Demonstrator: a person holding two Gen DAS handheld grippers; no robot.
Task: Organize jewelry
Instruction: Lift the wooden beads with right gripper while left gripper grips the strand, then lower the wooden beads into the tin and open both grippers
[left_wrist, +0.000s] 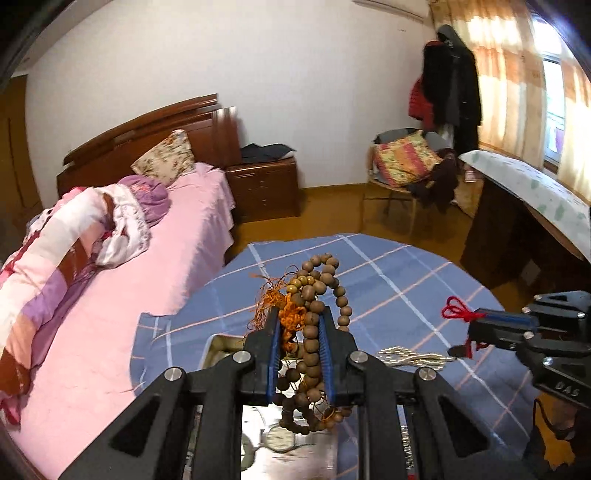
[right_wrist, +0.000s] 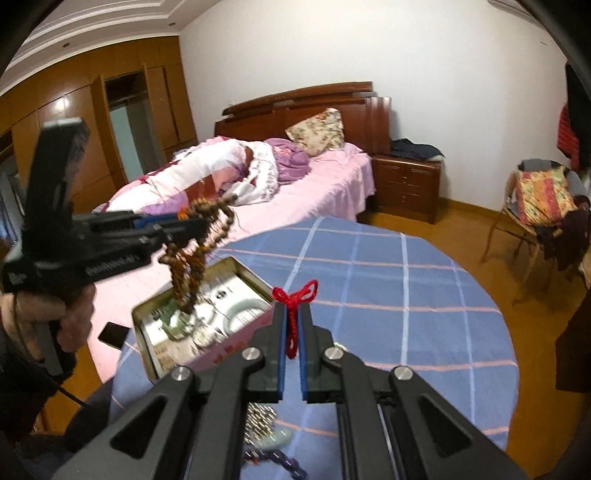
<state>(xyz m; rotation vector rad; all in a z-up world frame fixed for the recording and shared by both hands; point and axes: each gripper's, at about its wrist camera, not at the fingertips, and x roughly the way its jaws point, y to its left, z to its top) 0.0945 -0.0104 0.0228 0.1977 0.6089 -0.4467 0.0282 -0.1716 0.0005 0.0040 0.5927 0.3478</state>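
Observation:
My left gripper (left_wrist: 300, 325) is shut on a bundle of brown wooden bead strings (left_wrist: 314, 332) with orange cord, held above an open metal tin (right_wrist: 207, 321). The beads (right_wrist: 199, 254) dangle over the tin in the right wrist view, where the left gripper (right_wrist: 195, 221) shows at the left. My right gripper (right_wrist: 293, 314) is shut on a red knotted cord (right_wrist: 295, 295), held above the blue checked tablecloth (right_wrist: 388, 295). The right gripper (left_wrist: 480, 321) and its red cord (left_wrist: 458, 312) show at the right in the left wrist view. A silver sparkly piece (left_wrist: 410, 356) lies on the cloth.
The tin holds a watch (left_wrist: 279, 437), a pale bangle (right_wrist: 240, 310) and other small items. A dark phone (right_wrist: 114, 334) lies on the pink bed (right_wrist: 314, 192) beside the table. A nightstand (right_wrist: 406, 188), a chair with cushion (right_wrist: 543, 199) and a desk (left_wrist: 535, 206) stand around.

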